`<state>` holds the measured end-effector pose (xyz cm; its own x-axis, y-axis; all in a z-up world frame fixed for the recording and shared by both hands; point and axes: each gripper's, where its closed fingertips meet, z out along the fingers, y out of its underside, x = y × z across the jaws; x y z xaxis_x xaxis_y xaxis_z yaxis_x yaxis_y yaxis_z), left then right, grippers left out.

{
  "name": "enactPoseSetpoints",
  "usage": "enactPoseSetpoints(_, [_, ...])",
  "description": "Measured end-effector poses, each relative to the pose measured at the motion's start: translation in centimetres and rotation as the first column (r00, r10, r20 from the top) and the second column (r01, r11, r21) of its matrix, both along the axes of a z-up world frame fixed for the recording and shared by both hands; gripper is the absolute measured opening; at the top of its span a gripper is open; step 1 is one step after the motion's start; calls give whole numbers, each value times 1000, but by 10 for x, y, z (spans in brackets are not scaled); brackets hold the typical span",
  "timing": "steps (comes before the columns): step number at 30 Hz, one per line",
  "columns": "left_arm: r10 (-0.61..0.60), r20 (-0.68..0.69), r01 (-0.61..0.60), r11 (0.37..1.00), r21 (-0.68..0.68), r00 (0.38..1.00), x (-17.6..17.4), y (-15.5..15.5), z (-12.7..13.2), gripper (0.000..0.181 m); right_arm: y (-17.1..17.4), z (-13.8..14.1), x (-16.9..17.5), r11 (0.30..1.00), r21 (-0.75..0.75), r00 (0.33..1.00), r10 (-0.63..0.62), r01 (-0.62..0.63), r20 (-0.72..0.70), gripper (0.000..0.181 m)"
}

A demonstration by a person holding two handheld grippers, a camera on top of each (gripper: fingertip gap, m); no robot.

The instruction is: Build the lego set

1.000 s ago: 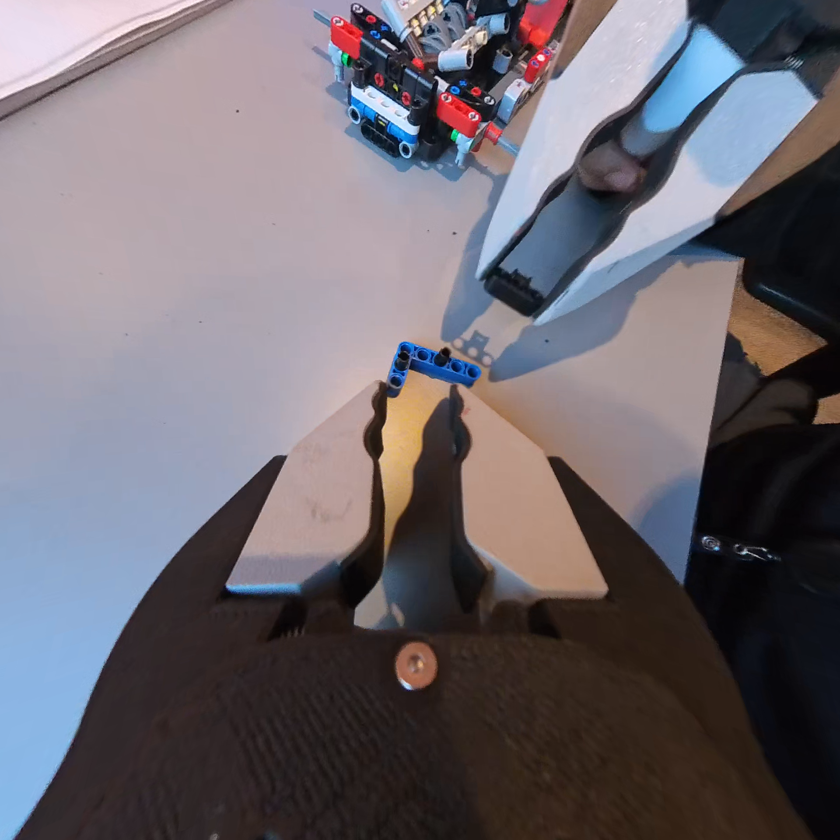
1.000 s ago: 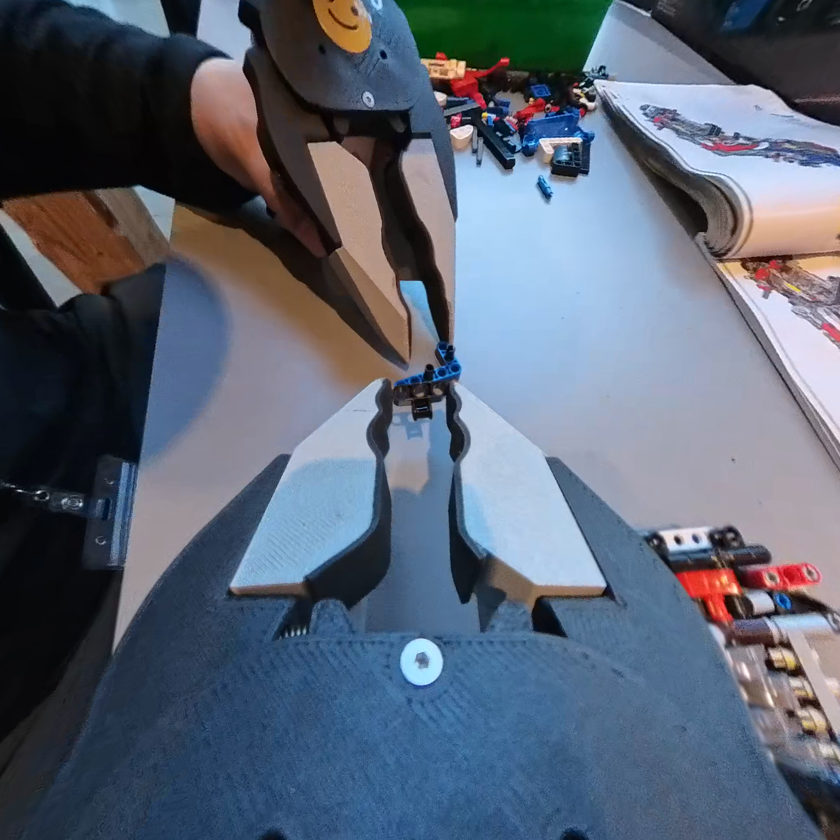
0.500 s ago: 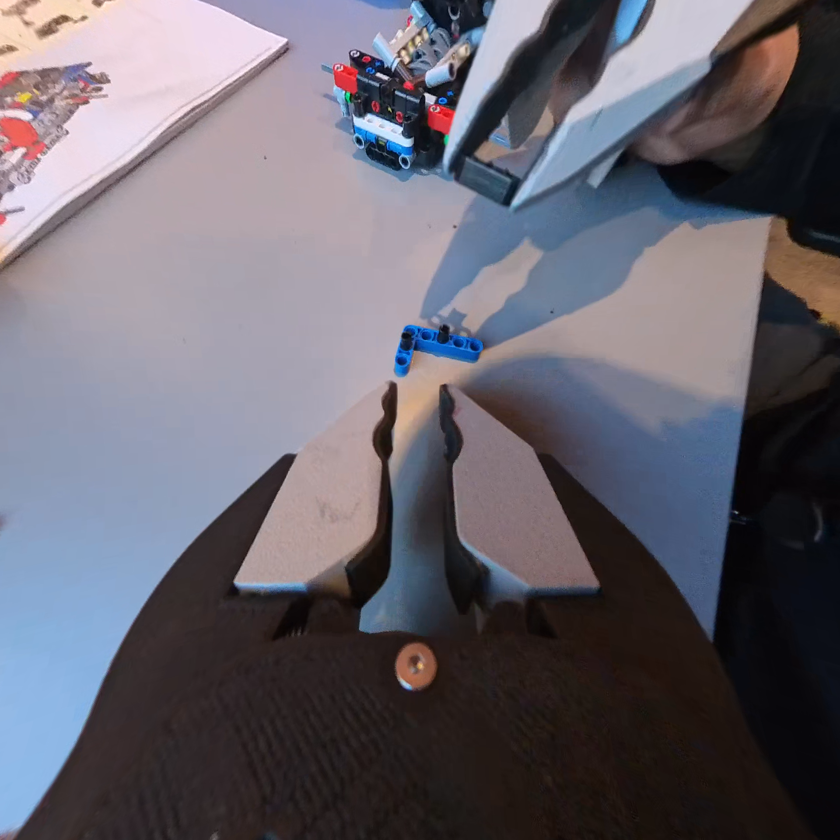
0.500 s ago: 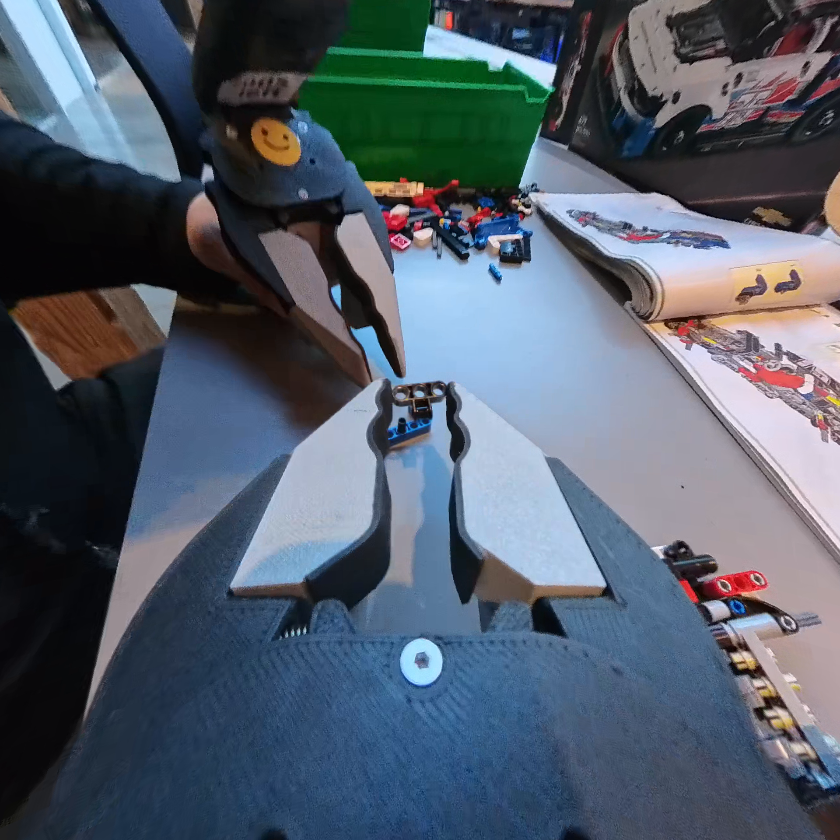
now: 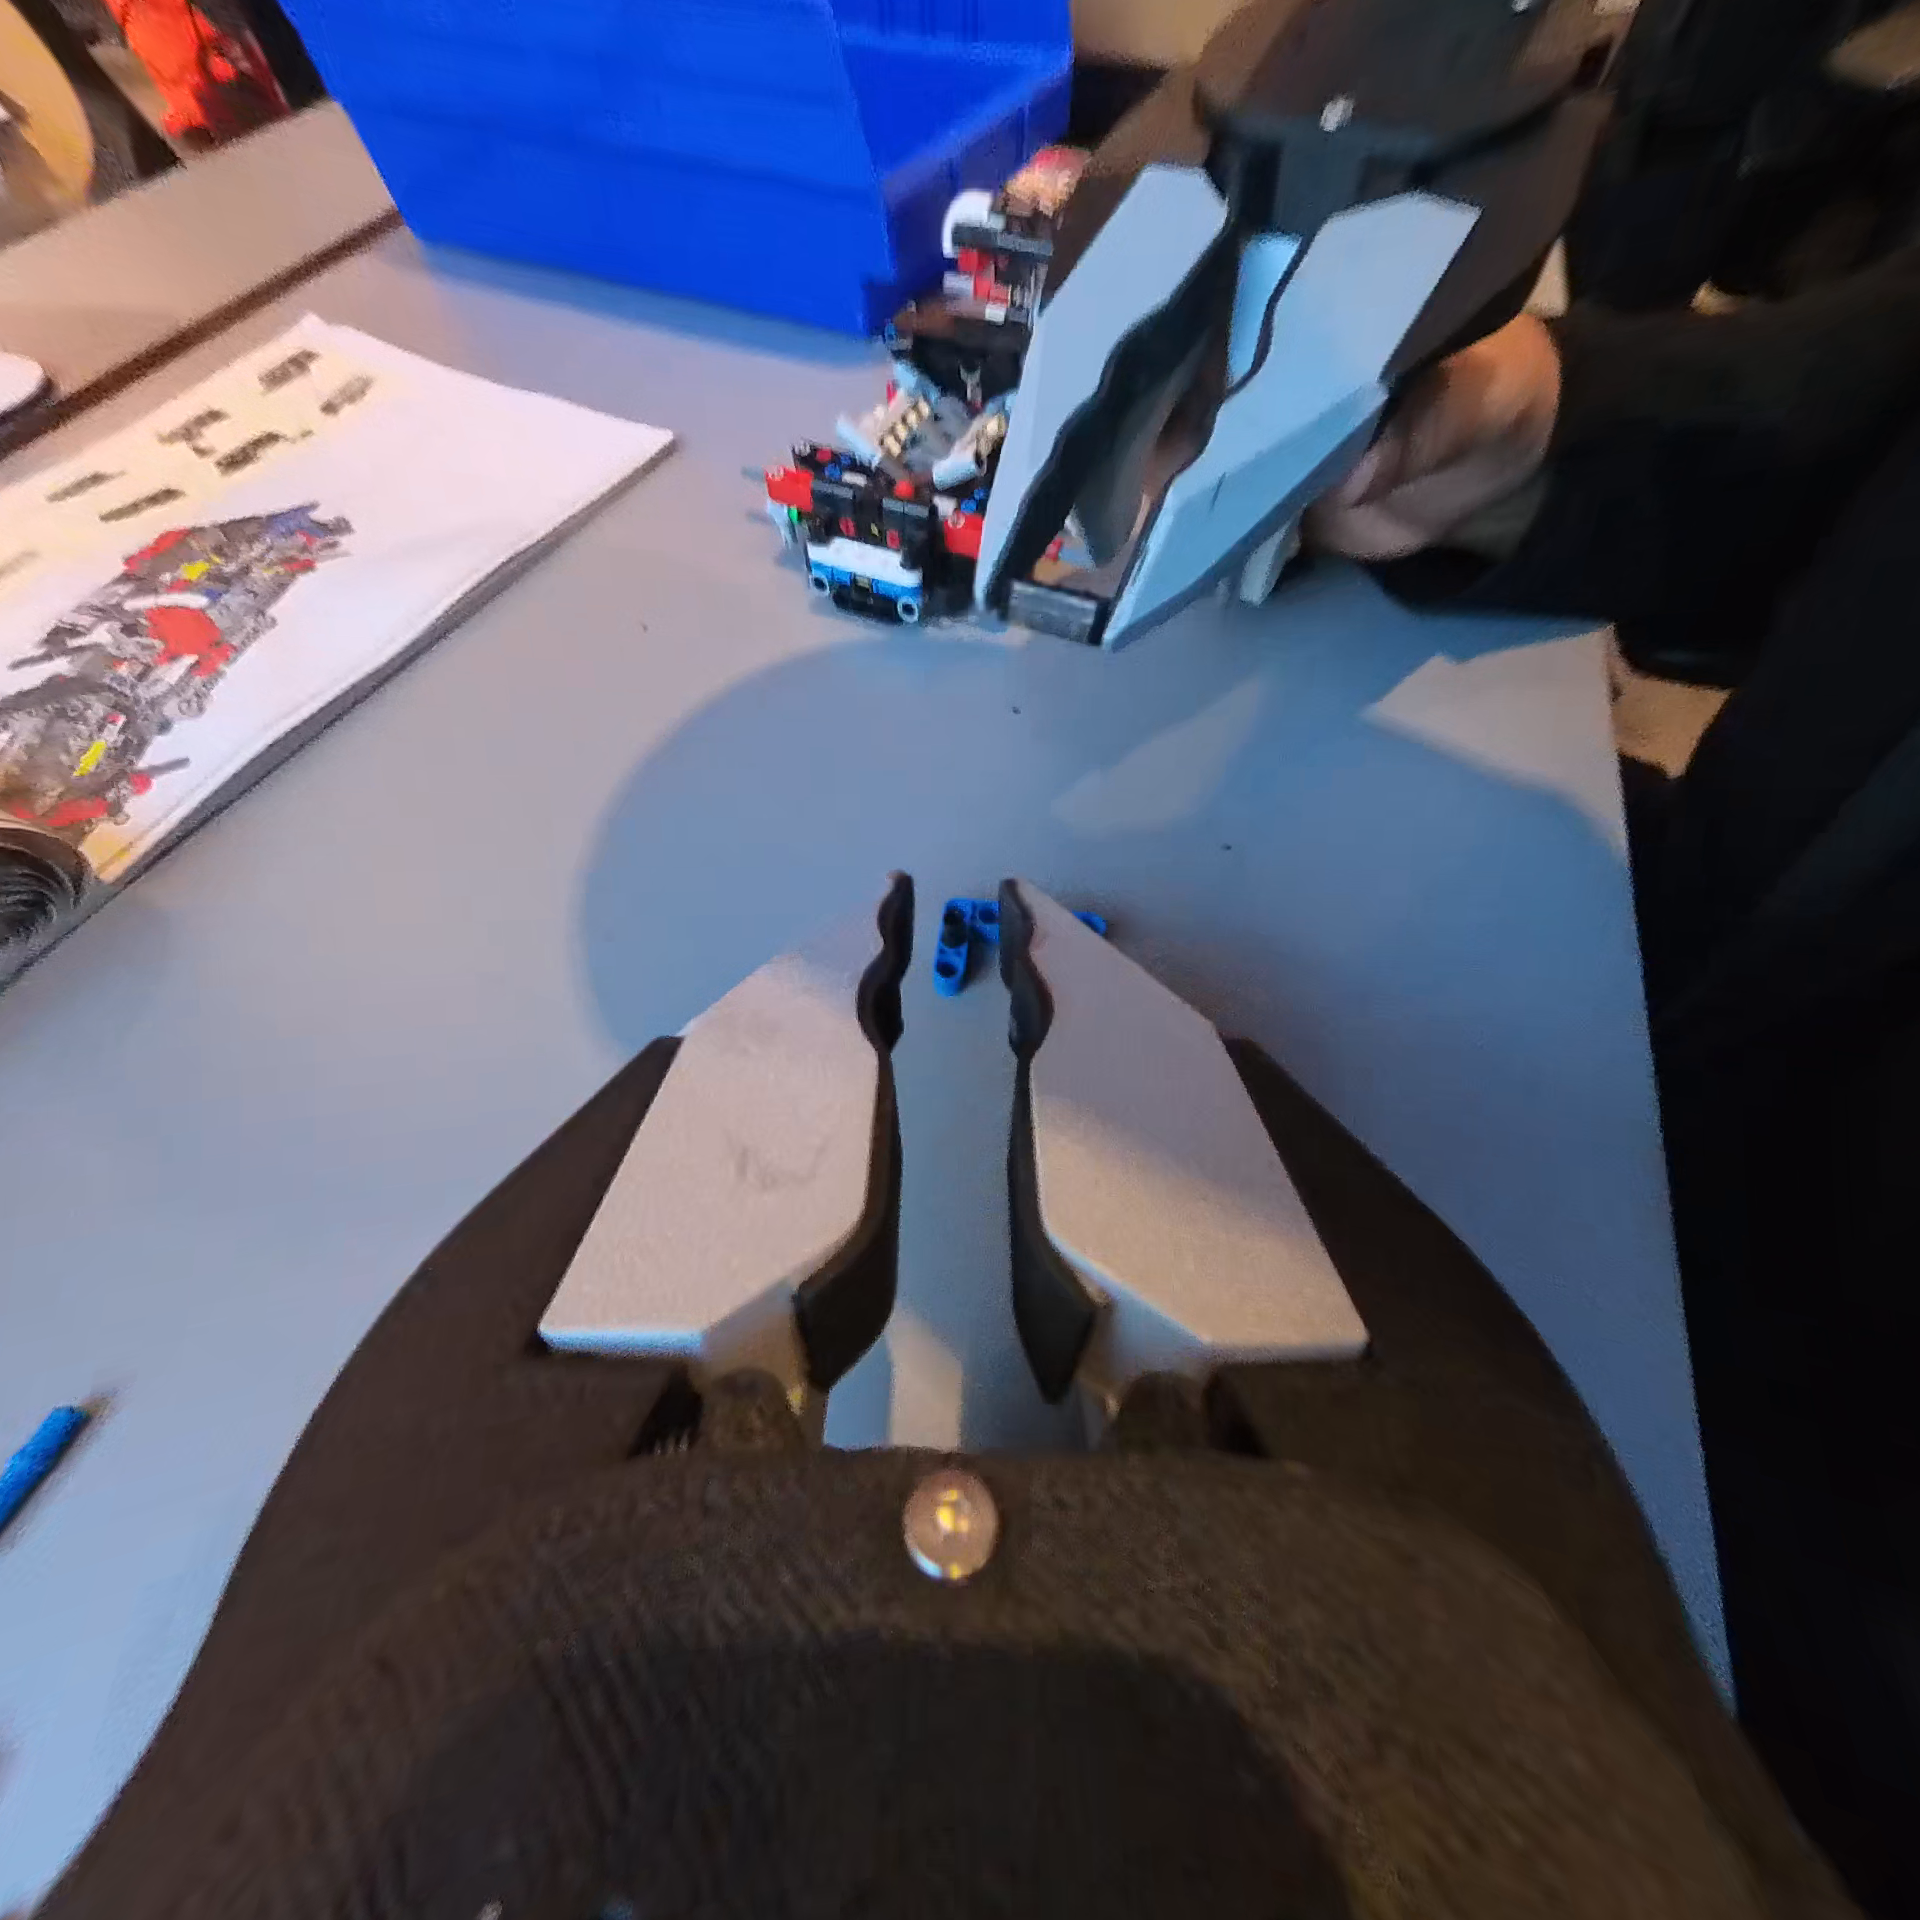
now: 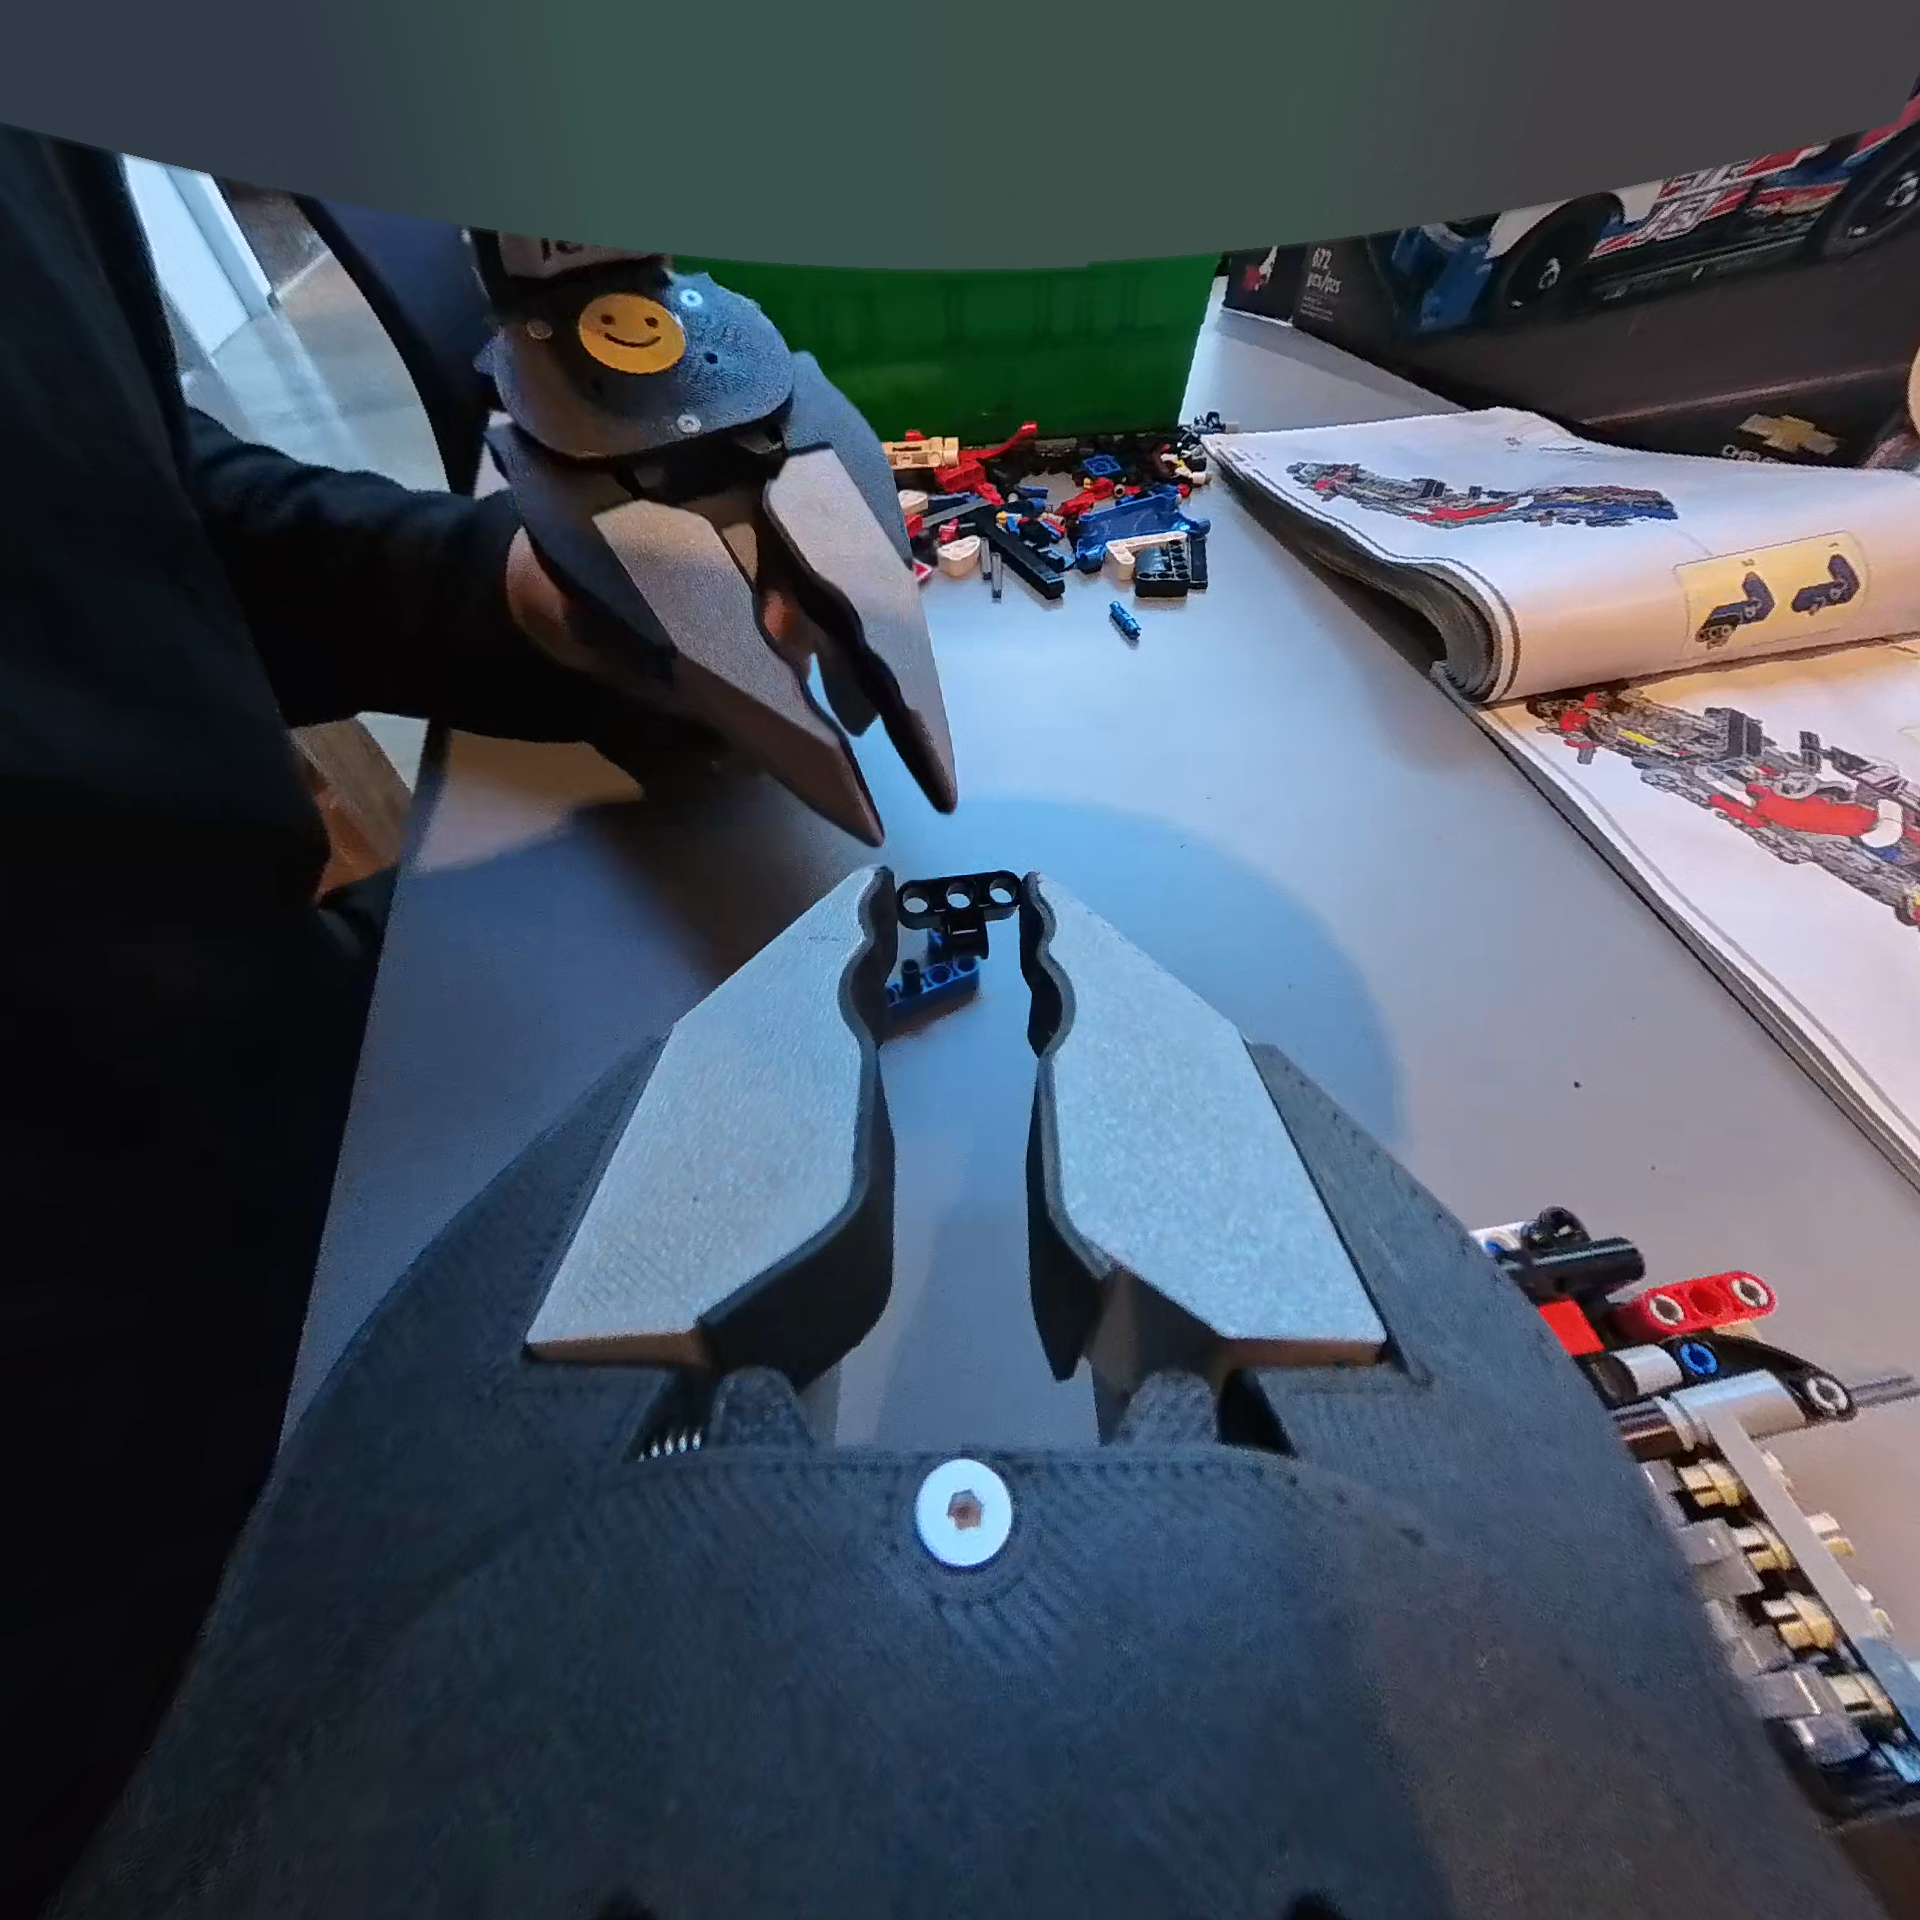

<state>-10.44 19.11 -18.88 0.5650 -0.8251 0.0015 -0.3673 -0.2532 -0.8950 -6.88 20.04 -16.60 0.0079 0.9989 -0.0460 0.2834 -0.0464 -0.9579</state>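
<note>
A blue L-shaped beam (image 5: pixel 958 948) with a black pin lies flat on the grey table (image 5: pixel 416 935). In the left wrist view, my left gripper (image 5: pixel 956 899) hovers just over it, jaws a little apart and empty. My right gripper (image 6: pixel 956 906) is shut on a small black three-hole piece (image 6: pixel 956 902), held above the blue beam (image 6: pixel 935 982). In the left wrist view the right gripper (image 5: pixel 1049 613) is farther off, next to the part-built model (image 5: pixel 883 540). The left gripper (image 6: pixel 914 826) points down at the table in the right wrist view.
An open instruction book (image 5: pixel 260 551) (image 6: pixel 1558 540) lies along one side. A blue bin (image 5: pixel 727 135) stands behind the model (image 6: pixel 1662 1351). A green bin (image 6: pixel 987 332) stands behind a pile of loose parts (image 6: pixel 1060 520). Single blue pins (image 5: pixel 42 1455) (image 6: pixel 1124 620) lie loose. The table edge (image 5: pixel 1621 935) is close. Tip to tip, the grippers are about 5 centimeters apart.
My right gripper lifted the black piece off the blue beam and drew back toward the model. My left gripper narrowed and rose away from the beam, which stays on the table.
</note>
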Motion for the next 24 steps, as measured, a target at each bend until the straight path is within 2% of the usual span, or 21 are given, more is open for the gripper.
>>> enactPoseSetpoints(3, [-6, 34, 6, 1000, -1, 999, -1, 0, 4, 14, 2, 2, 1, 1000, -17, 1000, -5, 5, -11, 21])
enactPoseSetpoints(6, [0, -6, 0, 1000, -5, 1000, 0, 1, -1, 20, 2, 2, 1, 1000, -15, 1000, -7, 7, -12, 20])
enactPoseSetpoints(9, [-37, -68, 33, 997, -67, 997, 5, -2, -14, 31, 2, 1, 1, 1000, -10, 1000, -8, 8, -9, 20])
enactPoseSetpoints(11, [-57, -124, 41, 991, -128, 991, 8, -2, -27, 46, -3, 0, 1, 1000, -16, 1000, 26, -26, -2, 20])
enactPoseSetpoints(12, [-73, -149, 50, 988, -147, 986, 9, -4, -32, 48, -7, -1, 0, 998, -25, 998, 56, -56, 9, 20])
enactPoseSetpoints(15, [-79, -204, 48, 987, -150, 976, 10, -5, -39, 43, -15, -10, -1, 993, -34, 991, 118, -116, 71, 20])
enactPoseSetpoints(21, [-103, -206, 68, 983, -171, 973, 10, -4, -41, 29, -20, -35, -9, 978, 68, 952, 174, -196, 251, 20])
enactPoseSetpoints(24, [-135, -223, 96, 980, -177, 965, 11, -2, -44, 23, -20, -39, -14, 965, 100, 933, 205, -244, 297, 20])
